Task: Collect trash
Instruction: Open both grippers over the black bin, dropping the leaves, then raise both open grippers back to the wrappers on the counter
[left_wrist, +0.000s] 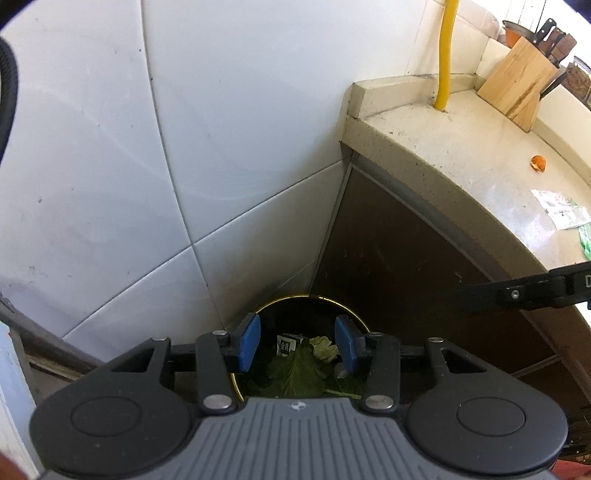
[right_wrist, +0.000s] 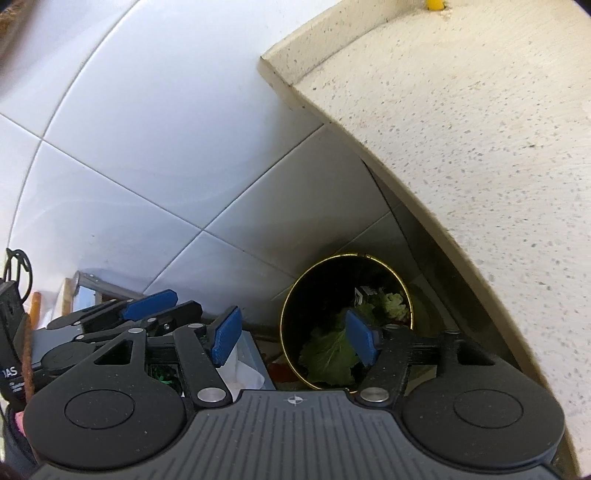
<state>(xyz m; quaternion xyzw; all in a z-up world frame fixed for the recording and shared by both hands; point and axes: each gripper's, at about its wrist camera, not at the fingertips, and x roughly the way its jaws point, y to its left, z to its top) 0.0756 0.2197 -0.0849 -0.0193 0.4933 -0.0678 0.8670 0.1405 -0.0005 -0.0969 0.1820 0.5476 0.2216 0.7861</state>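
Left wrist view, over the corner by the tiled wall: left gripper hangs above the bin, blue pads spread wide, nothing between them.
Bin contents: a green leaf, a pale crumpled scrap, a small printed carton.
Countertop: orange scrap and a torn wrapper lie there, well apart from the bin; knife block at the back.
Right wrist view: right gripper spread wide and empty, one pad over the bin's mouth, leaf below.
Left edge: the left gripper sits close alongside.
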